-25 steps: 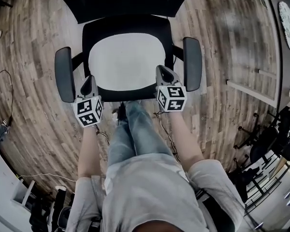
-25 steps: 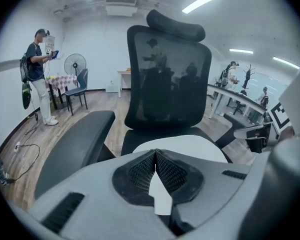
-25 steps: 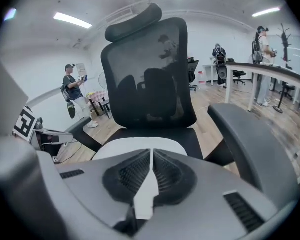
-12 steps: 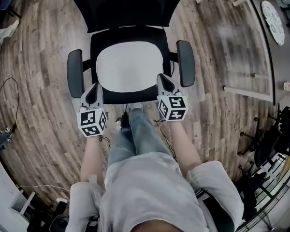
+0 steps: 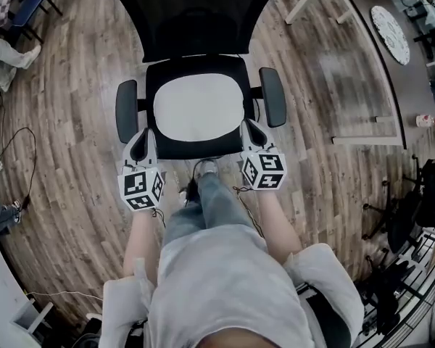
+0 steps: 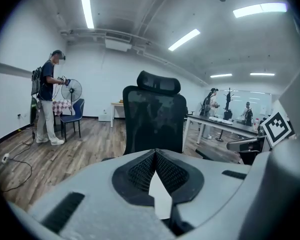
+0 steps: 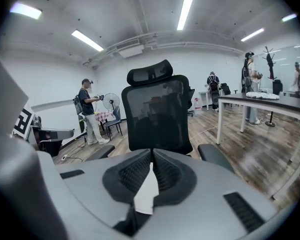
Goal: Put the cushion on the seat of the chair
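A wood-plank floor covers an open office room. A table with white legs stands at the right. By the far left wall, 1 person stands next to a floor fan and a blue chair. Long strip lights glow on the ceiling.
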A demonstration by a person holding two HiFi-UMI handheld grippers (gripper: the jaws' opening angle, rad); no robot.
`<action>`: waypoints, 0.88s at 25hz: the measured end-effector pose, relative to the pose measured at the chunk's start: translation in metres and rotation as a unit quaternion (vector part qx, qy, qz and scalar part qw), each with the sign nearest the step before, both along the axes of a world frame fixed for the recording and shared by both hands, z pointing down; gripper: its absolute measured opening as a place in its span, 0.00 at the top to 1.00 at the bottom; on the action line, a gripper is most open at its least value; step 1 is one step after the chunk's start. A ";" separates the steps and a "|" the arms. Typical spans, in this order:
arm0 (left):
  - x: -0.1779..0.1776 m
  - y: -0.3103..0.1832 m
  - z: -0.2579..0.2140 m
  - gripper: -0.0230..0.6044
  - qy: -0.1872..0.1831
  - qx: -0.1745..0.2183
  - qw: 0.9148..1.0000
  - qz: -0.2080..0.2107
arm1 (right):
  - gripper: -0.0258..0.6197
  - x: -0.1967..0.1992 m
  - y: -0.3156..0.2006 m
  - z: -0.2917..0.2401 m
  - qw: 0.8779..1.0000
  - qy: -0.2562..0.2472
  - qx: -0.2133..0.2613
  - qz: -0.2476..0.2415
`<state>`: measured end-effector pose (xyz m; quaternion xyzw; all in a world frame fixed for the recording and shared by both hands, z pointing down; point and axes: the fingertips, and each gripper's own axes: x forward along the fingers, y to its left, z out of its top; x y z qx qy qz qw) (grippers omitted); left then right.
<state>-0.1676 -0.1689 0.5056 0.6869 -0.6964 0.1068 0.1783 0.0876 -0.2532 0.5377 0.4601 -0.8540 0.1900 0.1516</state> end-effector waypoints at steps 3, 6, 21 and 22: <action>0.000 0.010 -0.019 0.95 -0.005 0.018 1.000 0.003 | 0.93 0.001 0.014 -0.019 1.000 0.003 0.018 0.003; 0.000 0.019 -0.034 0.95 -0.009 0.033 0.999 0.005 | 0.93 0.002 0.027 -0.038 0.999 -0.001 0.035 0.007; 0.018 0.056 -0.104 0.95 -0.009 0.100 0.994 0.047 | 0.93 0.002 0.080 -0.119 0.992 -0.013 0.120 0.023; 0.017 0.058 -0.108 0.94 -0.007 0.104 0.993 0.048 | 0.93 0.001 0.082 -0.124 0.992 -0.014 0.124 0.024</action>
